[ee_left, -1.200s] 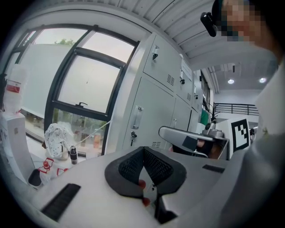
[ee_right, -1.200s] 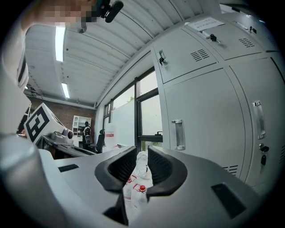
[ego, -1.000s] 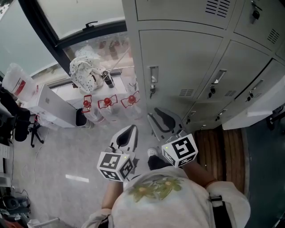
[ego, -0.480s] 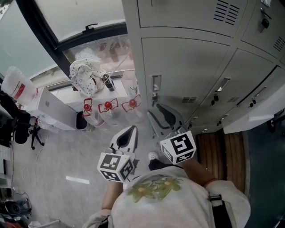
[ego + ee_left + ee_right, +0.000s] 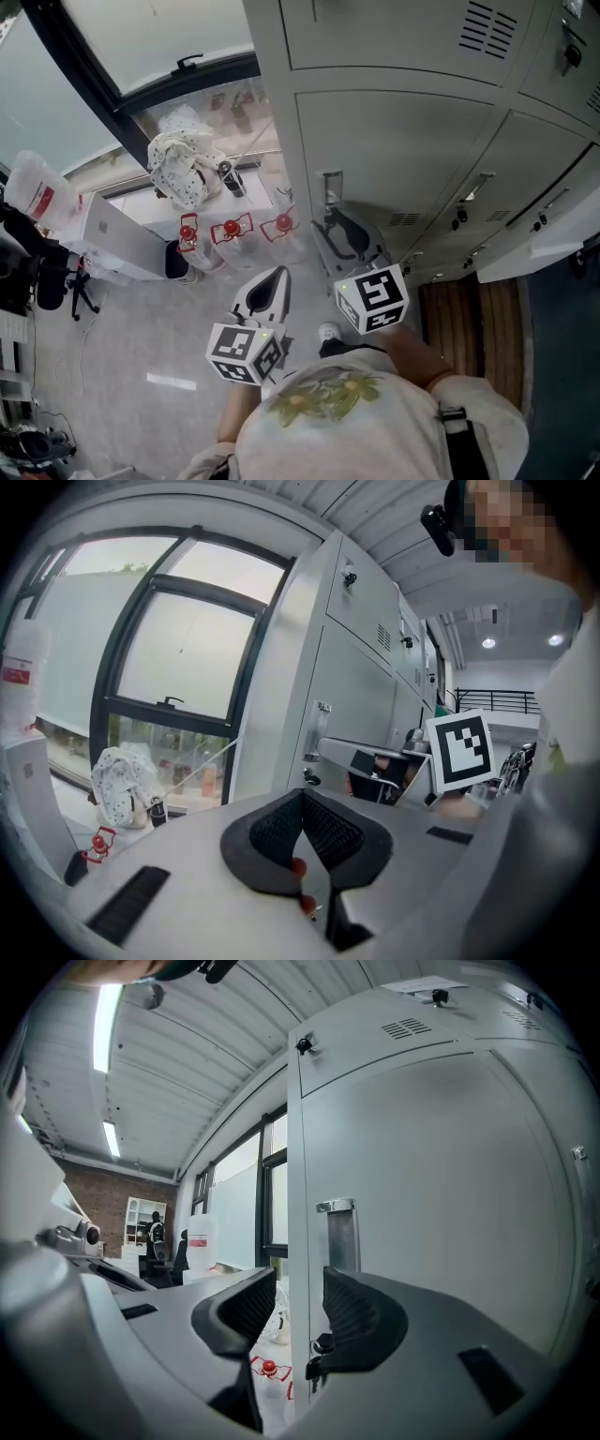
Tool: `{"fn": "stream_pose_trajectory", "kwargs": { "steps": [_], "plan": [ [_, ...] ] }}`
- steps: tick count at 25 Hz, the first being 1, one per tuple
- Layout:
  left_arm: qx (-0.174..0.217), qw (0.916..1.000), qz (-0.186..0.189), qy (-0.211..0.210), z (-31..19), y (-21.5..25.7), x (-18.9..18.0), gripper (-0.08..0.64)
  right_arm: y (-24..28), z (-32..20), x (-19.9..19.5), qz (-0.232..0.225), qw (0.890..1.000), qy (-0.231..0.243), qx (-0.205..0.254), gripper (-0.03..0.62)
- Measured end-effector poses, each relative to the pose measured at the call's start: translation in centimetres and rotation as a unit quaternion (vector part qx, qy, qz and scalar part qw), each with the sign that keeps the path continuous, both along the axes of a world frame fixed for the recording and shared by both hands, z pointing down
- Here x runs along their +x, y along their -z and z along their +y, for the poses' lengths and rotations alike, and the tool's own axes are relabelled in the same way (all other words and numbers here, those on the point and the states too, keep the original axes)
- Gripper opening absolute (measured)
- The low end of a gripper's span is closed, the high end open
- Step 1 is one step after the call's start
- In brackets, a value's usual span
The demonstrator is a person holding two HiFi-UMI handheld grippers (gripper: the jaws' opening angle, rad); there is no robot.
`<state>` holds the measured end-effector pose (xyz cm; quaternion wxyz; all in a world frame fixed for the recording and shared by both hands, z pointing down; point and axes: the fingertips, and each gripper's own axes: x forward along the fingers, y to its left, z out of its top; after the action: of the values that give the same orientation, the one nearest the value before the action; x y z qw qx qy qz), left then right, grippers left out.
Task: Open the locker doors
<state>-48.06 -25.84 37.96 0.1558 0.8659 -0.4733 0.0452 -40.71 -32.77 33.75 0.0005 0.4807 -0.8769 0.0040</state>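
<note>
A: Right gripper (image 5: 300,1290) status?
B: Its jaws have just been opening and are standing wide, gripping nothing. The door's edge is showing through the gap between the ribbed black pads (image 5: 352,1312).
A: Target position?
B: The handle (image 5: 338,1234), a tall recessed metal pull running vertically, is lying straight ahead, just beyond the tips, on the smooth grey steel locker door (image 5: 441,1176).
A: Left gripper (image 5: 303,797)?
B: Closed and empty, sitting farther back. The right is nearer.
</note>
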Motion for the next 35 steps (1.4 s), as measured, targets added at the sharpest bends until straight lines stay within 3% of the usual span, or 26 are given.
{"fn": "stream_pose_trajectory", "kwargs": {
  "steps": [7,18,35],
  "plan": [
    [0.002,1.0000,-0.006,0.004,-1.3,0.0,-0.8,0.029,0.2,-2.2,-0.1,-0.005,1.000,-0.019,0.003,0.146],
    [-0.001,1.0000,-0.006,0.007,-2.4,-0.4,-1.3,0.029,0.4,-4.0,-1.1,0.001,1.000,-0.007,-0.006,0.146],
    [-0.004,1.0000,-0.002,0.007,-1.0,-0.7,-1.3,0.029,0.3,-2.4,-1.2,0.017,1.000,-0.013,-0.009,0.146]
  ]
}}
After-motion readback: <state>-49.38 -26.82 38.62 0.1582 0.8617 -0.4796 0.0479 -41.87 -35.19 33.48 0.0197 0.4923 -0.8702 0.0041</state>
